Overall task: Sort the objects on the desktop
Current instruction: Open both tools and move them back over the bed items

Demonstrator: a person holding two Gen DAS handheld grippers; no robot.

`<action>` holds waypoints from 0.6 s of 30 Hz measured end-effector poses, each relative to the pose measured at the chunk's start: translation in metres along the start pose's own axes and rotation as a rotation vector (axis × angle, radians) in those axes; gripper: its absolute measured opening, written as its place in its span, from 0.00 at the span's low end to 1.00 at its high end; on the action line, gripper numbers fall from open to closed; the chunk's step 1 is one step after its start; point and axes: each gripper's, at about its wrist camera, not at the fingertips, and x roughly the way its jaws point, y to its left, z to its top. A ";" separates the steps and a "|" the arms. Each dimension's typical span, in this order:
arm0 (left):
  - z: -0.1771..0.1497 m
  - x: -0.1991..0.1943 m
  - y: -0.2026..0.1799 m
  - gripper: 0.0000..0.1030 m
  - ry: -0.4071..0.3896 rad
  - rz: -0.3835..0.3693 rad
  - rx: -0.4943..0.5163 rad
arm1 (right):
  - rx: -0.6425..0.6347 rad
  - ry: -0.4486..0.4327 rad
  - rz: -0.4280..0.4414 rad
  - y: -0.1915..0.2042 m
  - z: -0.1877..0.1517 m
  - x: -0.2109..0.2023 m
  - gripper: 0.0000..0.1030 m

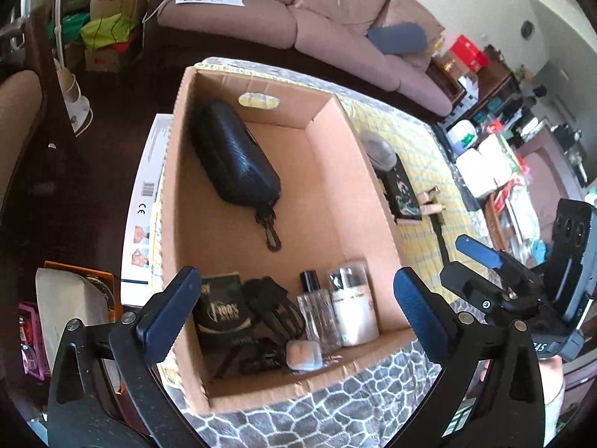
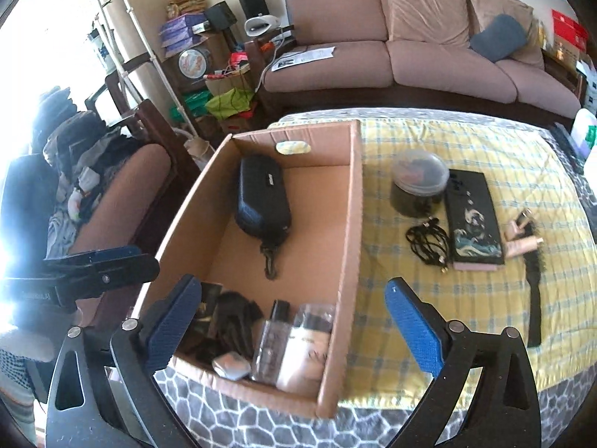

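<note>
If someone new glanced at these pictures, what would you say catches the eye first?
The big open cardboard box on the left of the table, with a black zip case at its far end and bottles crowded at the near end. Next, the dark wave-patterned book and lidded jar on the yellow checked cloth to its right.

An open brown cardboard box [image 2: 350,201] sits on the left of the surface. Inside, a black zippered case [image 2: 263,199] lies toward the far end; the near end holds a clear bottle with black cap [image 2: 270,339], a white bottle [image 2: 306,351], a small grey case [image 2: 231,367] and black tangled straps [image 2: 233,321]. Right of the box lie a round lidded plastic container [image 2: 418,183], a coiled black cable [image 2: 429,242] and a black wave-patterned box [image 2: 474,220].
</note>
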 end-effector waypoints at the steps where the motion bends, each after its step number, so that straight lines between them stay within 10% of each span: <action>1: -0.002 0.000 -0.005 1.00 0.002 0.002 0.009 | 0.004 -0.003 0.000 -0.003 -0.002 -0.004 0.98; 18: 0.023 0.060 -0.130 1.00 0.085 -0.058 0.179 | 0.202 -0.119 -0.104 -0.144 -0.038 -0.060 0.98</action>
